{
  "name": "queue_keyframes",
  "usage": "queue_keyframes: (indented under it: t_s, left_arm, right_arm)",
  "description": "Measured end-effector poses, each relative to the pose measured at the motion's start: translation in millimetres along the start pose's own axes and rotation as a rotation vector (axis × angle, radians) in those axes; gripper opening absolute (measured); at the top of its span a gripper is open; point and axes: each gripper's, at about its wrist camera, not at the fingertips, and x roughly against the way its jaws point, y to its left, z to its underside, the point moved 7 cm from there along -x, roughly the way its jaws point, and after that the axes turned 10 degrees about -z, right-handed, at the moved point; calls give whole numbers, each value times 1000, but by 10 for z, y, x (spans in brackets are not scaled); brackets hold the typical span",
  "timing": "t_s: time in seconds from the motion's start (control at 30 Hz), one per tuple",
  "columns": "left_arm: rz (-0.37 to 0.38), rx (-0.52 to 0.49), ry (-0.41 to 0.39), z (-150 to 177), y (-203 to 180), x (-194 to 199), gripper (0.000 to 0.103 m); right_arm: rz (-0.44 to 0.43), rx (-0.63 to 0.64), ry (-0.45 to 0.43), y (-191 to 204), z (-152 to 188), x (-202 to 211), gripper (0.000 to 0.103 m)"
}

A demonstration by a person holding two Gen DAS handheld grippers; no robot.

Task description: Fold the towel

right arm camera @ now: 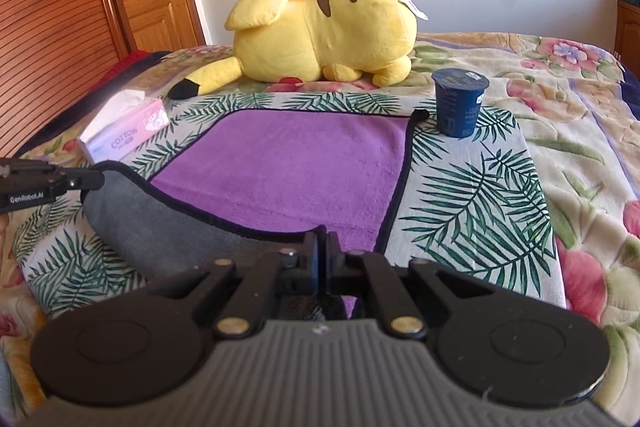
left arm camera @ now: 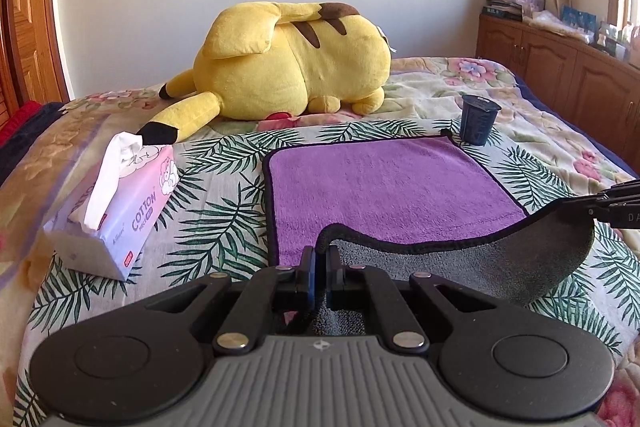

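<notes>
Left wrist view: left tongs (left arm camera: 320,259) clamped on towel (left arm camera: 384,187) near corner, grey underside up; right tongs (right arm camera: 322,247) clamped on opposite corner; bed (right arm camera: 540,107) beneath.

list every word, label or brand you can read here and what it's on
"COTTON" on the side of the pink tissue pack.
"GenRobot.AI" on the body of the left claw, read in the right wrist view.
"DA", cut off by the frame edge, on the right claw, read in the left wrist view.
Small print under "COTTON": too blurred.
Print on the dark blue cup and its lid: too small.
Tag on the yellow plush: unreadable.
</notes>
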Motion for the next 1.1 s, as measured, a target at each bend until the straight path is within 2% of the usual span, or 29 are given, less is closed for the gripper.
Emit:
queue_keyframes:
  t_s: [0.23,0.43,0.77,1.1]
  left_arm:
    - [-2,-15,-11,-78,10,-56,0]
    - [23,9,-14,-170,19,-68,0]
    - [36,1,-65,-494,30,-108,0]
    - [16,-14,-94,-762,89,-263,0]
  right_arm:
    - [1,11,-33,-31,-136,-6,4]
    - [4,32,-57,1,-240,11,4]
    - [21,96,-106,16,-539,-6,4]
    - [56,155,-138,-96,-830,-166,4]
